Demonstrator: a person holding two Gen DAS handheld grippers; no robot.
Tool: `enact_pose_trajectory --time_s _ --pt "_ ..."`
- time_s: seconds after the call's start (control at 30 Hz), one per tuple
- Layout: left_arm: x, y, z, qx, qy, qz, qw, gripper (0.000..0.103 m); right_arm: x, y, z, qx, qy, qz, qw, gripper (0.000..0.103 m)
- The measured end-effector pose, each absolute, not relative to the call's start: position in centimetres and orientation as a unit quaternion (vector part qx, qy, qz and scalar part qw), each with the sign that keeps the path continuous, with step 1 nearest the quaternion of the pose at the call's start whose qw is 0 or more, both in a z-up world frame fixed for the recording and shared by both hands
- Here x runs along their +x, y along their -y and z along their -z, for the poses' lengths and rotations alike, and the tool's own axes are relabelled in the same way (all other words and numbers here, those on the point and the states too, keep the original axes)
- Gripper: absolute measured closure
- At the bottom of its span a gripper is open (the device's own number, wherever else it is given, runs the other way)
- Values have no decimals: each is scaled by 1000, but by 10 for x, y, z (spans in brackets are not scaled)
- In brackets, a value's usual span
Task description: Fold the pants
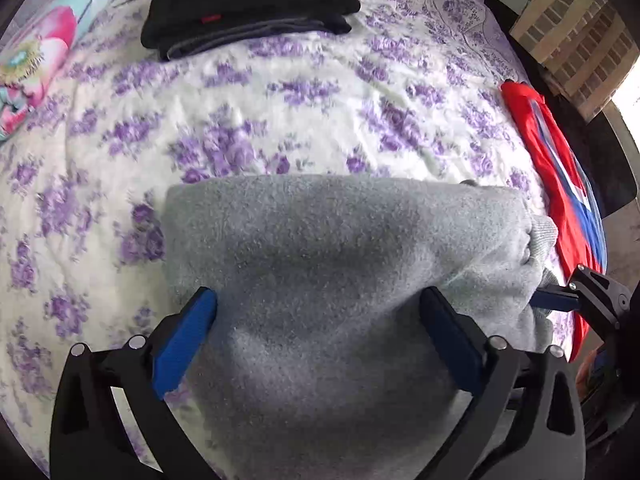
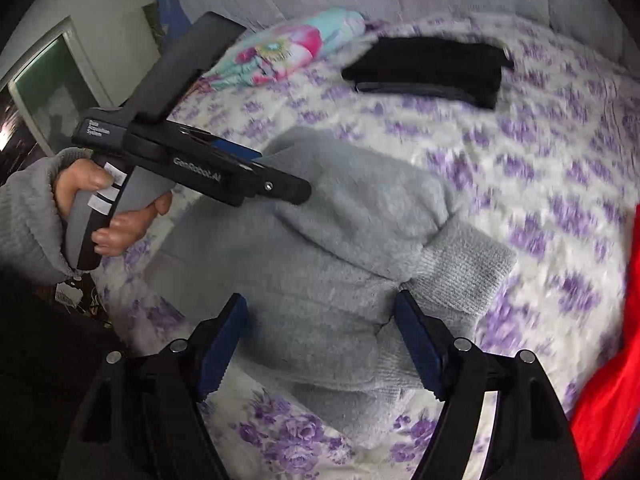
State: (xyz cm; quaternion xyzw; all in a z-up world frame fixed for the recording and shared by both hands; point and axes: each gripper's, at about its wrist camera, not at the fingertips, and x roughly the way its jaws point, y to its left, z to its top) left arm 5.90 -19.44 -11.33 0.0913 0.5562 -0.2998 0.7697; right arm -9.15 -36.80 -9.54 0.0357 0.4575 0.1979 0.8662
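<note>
The grey fleece pants (image 1: pixel 320 248) lie folded in a thick bundle on the floral bed; they also show in the right wrist view (image 2: pixel 344 224), with a ribbed cuff (image 2: pixel 460 268) sticking out on the right. My left gripper (image 1: pixel 318 300) is open, its blue pads (image 1: pixel 184 340) on either side of the bundle's near part. It also shows from the side in the right wrist view (image 2: pixel 280 176), over the bundle's left end. My right gripper (image 2: pixel 320 308) is open, its jaws spread around the cuff end. Its tip shows in the left wrist view (image 1: pixel 560 300) at the bundle's right edge.
A folded black garment (image 1: pixel 248 4) lies at the far side of the bed (image 1: pixel 300 100). A red and blue garment (image 1: pixel 560 184) lies along the right edge. A colourful pillow (image 1: pixel 36 60) sits far left. A brick-pattern box (image 1: pixel 576 32) stands beyond the bed.
</note>
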Motion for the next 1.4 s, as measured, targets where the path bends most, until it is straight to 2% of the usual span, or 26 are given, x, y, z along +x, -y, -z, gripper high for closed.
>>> enact_pose_trajectory --time_s 0.1,0.3,0.37,0.47,0.6,0.67,0.7,0.77,0.8,1.0,1.13,1.2,1.3,1.4 --pt "54 195 109 96 -539 296 783 4 -101 378 103 72 -422 -202 881 26" --pt "53 166 78 26 -546 296 783 5 -113 363 65 25 -397 -185 899 26" --pt "44 147 68 -7 -540 312 782 5 -123 368 41 31 -348 -172 921 12" --pt "28 133 74 -15 -551 319 771 5 -118 379 29 20 -313 -118 942 8" --pt "14 143 116 32 -596 305 742 4 -87 381 57 24 -366 -100 925 8" --pt "22 137 141 -20 -629 308 713 4 -68 375 99 10 -455 -90 886 6" --pt "26 130 146 -51 -632 308 709 4 -63 378 117 28 -479 -89 873 5" --pt "22 129 145 -54 -624 304 718 4 -59 406 139 163 -500 -120 842 4" --pt "19 131 143 -53 -620 299 724 4 -57 415 147 195 -507 -134 829 4" --pt "8 123 131 -100 -621 246 737 4 -62 411 126 148 -490 -163 843 4" --pt "-4 108 99 -124 -584 214 773 5 -74 421 73 117 -406 -173 890 4" --pt "-4 99 93 -144 -579 198 778 5 -73 421 59 108 -390 -185 896 4" --pt "0 95 108 -145 -601 160 769 5 -55 413 67 73 -409 -178 892 4" --pt "-1 104 132 -135 -626 147 754 4 -44 401 99 20 -443 -147 884 4"
